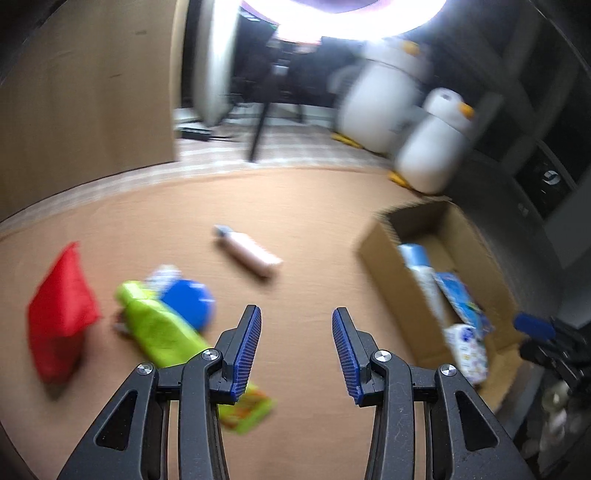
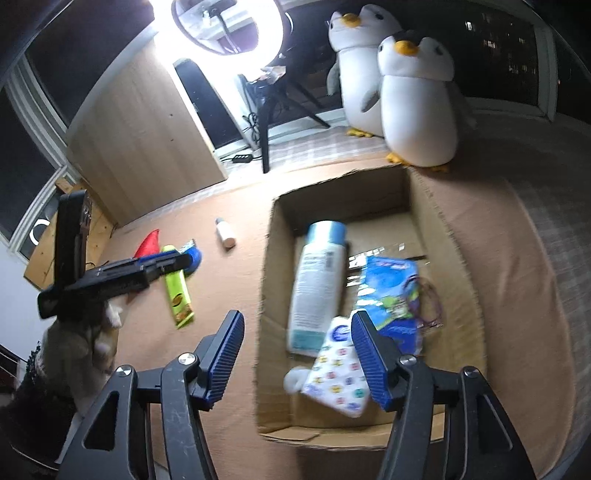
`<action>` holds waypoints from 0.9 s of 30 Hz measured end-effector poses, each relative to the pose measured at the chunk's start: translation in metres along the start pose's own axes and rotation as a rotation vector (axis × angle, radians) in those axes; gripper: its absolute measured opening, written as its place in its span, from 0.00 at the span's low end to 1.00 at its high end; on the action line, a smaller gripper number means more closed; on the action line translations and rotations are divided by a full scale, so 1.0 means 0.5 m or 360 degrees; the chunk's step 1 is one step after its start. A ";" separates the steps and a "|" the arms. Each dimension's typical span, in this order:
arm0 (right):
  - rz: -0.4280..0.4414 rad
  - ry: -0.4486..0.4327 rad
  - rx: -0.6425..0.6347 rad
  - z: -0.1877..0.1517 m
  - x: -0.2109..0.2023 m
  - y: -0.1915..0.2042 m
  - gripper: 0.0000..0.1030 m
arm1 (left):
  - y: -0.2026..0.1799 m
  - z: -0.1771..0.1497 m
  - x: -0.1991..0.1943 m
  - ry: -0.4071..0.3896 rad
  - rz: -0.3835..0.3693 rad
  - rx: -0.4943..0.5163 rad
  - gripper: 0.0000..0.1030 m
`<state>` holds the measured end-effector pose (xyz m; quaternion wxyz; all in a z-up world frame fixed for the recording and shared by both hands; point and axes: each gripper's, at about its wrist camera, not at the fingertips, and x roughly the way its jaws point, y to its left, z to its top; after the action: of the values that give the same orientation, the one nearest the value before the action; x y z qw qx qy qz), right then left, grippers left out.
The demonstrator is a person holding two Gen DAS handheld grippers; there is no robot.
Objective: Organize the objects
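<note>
Brown mat (image 1: 303, 206): spread under everything, loose items toward 9 o'clock, cardboard box (image 1: 384, 254) toward 3 o'clock in the left wrist view.
Left gripper (image 1: 296, 347): jaws spread wide, nothing between the blue pads, hanging over bare mat; seen side-on in the right wrist view (image 2: 186, 261) above the loose pile.
Right gripper (image 2: 297, 354): jaws spread, gripping nothing, poised over the near end of the box; only a blue tip and black frame visible at 3 o'clock in the left wrist view (image 1: 535, 326).
Box contents: white bottle with pale blue cap (image 2: 317, 284) lying lengthwise, blue printed pouch (image 2: 393, 295) just at its 3 o'clock, white patterned pack (image 2: 338, 373) at the near end, leaning over both; sharp in the right wrist view, blurred and half hidden by the box wall in the left.
Loose pile: red bag (image 1: 61, 314), lime-green packet (image 1: 166, 336) and blue round item (image 1: 190, 302) close together at 9 o'clock of the left gripper; green packet partly hidden behind the left finger.
Pink tube (image 1: 249, 251): lying alone at 12 o'clock of the left gripper, well apart from pile and box.
Plush penguins (image 2: 417, 107): two, standing at 12 o'clock beyond the box, blurred in the left wrist view.
Ring light (image 2: 225, 26): round shape shown whole by the right wrist view only; mere glare in the left.
</note>
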<state>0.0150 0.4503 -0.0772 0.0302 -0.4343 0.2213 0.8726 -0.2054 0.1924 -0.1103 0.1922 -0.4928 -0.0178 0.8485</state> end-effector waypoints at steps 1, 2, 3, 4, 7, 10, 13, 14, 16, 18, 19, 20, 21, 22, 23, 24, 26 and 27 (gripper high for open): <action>0.0006 0.0002 0.0009 -0.003 0.003 0.006 0.55 | 0.024 0.003 -0.002 -0.0001 0.0020 -0.0027 0.42; 0.0012 0.0005 0.0019 -0.007 0.005 0.012 0.55 | 0.052 0.008 -0.004 0.0000 0.0041 -0.0060 0.42; 0.0024 0.0012 0.0034 -0.012 0.008 0.021 0.55 | 0.072 0.012 -0.004 0.0001 0.0056 -0.0079 0.42; 0.0033 0.0019 0.0044 -0.015 0.011 0.025 0.55 | 0.095 0.018 -0.003 0.0007 0.0076 -0.0097 0.42; 0.0049 0.0042 0.0061 -0.030 0.019 0.045 0.55 | 0.148 0.035 0.008 0.0024 0.0121 -0.0129 0.42; 0.0036 0.0059 0.0061 -0.044 0.024 0.065 0.55 | 0.187 0.052 0.025 0.0046 0.0159 -0.0150 0.42; 0.0021 0.0057 0.0068 -0.055 0.019 0.079 0.55 | 0.215 0.063 0.046 0.0072 0.0175 -0.0177 0.34; 0.0023 0.0051 0.0072 -0.058 0.017 0.083 0.55 | 0.218 0.067 0.051 0.0076 0.0173 -0.0180 0.32; 0.0023 0.0041 0.0083 -0.064 0.011 0.089 0.55 | 0.225 0.070 0.062 0.0093 0.0183 -0.0167 0.30; 0.0016 0.0039 0.0093 -0.071 0.006 0.092 0.55 | 0.226 0.068 0.071 0.0118 0.0191 -0.0149 0.26; 0.0014 0.0040 0.0096 -0.072 0.005 0.093 0.55 | 0.228 0.065 0.075 0.0130 0.0193 -0.0142 0.24; 0.0010 0.0039 0.0100 -0.075 0.003 0.093 0.55 | 0.228 0.063 0.079 0.0141 0.0194 -0.0134 0.22; 0.0006 0.0036 0.0107 -0.078 -0.001 0.093 0.55 | 0.227 0.061 0.082 0.0147 0.0199 -0.0131 0.20; 0.0004 0.0034 0.0113 -0.079 -0.002 0.093 0.55 | 0.226 0.059 0.084 0.0151 0.0201 -0.0126 0.18; -0.0001 0.0034 0.0118 -0.081 -0.004 0.093 0.55 | 0.221 0.057 0.090 0.0154 0.0199 -0.0121 0.17; -0.0004 0.0033 0.0121 -0.082 -0.006 0.093 0.55 | 0.219 0.055 0.091 0.0156 0.0199 -0.0113 0.17; -0.0009 0.0035 0.0123 -0.084 -0.008 0.093 0.55 | 0.210 0.049 0.092 0.0169 0.0202 -0.0081 0.13; -0.0013 0.0036 0.0126 -0.085 -0.009 0.093 0.55 | 0.203 0.045 0.092 0.0173 0.0206 -0.0057 0.13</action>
<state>0.0379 0.3915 -0.0793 0.0484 -0.4435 0.2541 0.8581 -0.2758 0.1180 -0.1590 0.1287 -0.5416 0.0094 0.8307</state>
